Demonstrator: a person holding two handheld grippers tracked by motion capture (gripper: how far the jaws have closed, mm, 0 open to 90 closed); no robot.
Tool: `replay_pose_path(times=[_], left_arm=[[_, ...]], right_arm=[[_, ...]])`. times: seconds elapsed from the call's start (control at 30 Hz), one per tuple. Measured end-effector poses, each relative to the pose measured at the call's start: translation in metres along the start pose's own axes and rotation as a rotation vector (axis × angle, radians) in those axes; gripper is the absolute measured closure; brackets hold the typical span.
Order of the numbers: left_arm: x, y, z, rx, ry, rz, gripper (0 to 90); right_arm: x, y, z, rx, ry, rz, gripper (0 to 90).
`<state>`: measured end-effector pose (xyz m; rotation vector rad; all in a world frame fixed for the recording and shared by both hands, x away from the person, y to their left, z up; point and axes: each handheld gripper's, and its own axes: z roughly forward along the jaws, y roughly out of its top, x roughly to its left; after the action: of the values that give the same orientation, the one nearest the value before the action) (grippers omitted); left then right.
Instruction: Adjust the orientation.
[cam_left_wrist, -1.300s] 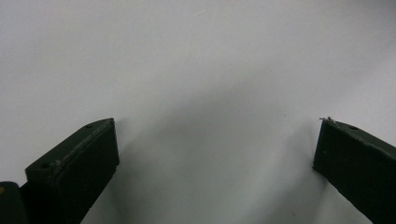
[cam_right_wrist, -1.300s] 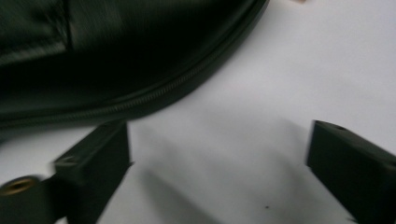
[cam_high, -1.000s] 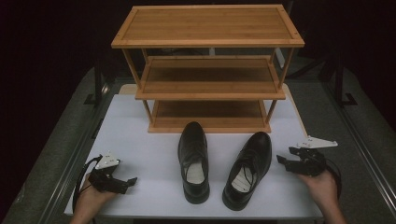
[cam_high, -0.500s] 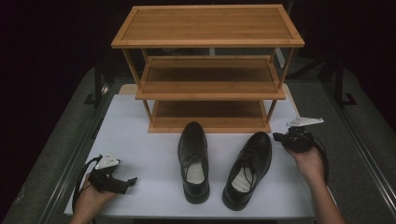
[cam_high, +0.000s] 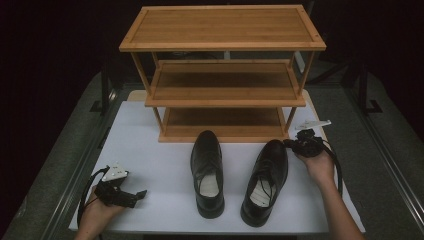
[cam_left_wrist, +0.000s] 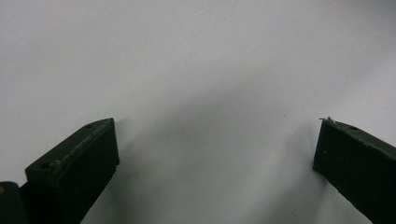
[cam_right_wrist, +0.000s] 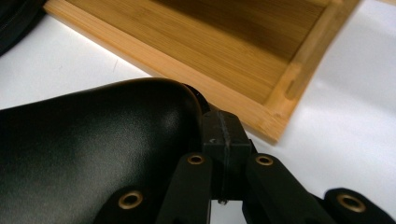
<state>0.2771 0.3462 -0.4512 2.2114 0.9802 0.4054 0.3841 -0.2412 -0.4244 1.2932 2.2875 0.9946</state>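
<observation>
Right gripper view: right shoe (cam_right_wrist: 93, 140) toe against closed right claw (cam_right_wrist: 223, 135).

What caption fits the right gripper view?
Shut right gripper against the right shoe's toe, beside the rack's bottom shelf.

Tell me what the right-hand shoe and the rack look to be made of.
Right shoe: likely polished black leather or a lookalike, since its smooth toe shows soft glare in the right gripper view. Rack: light wood, possibly bamboo, with fine straight grain and a satin, unpainted finish.
</observation>
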Motion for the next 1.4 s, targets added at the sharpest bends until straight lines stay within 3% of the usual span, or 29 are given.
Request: replay_pose_path(times=[0.43, 0.7, 1.07, 1.4], left_arm=[[0.000, 0.000, 0.000, 0.001, -0.001, -0.001, 0.0], [0.000, 0.000, 0.000, 0.001, -0.002, -0.002, 0.0], [0.000, 0.000, 0.000, -0.001, -0.001, -0.001, 0.0], [0.000, 0.000, 0.000, 0.002, -0.001, 0.000, 0.0]], right_arm=[[0.015, 0.023, 0.024, 0.002, 0.033, -0.031, 89.9], [0.016, 0.022, 0.027, -0.016, 0.047, -0.032, 89.8], [0.015, -0.003, -0.006, -0.051, 0.082, -0.047, 89.7], [0.032, -0.038, -0.043, -0.059, 0.107, -0.080, 89.8]])
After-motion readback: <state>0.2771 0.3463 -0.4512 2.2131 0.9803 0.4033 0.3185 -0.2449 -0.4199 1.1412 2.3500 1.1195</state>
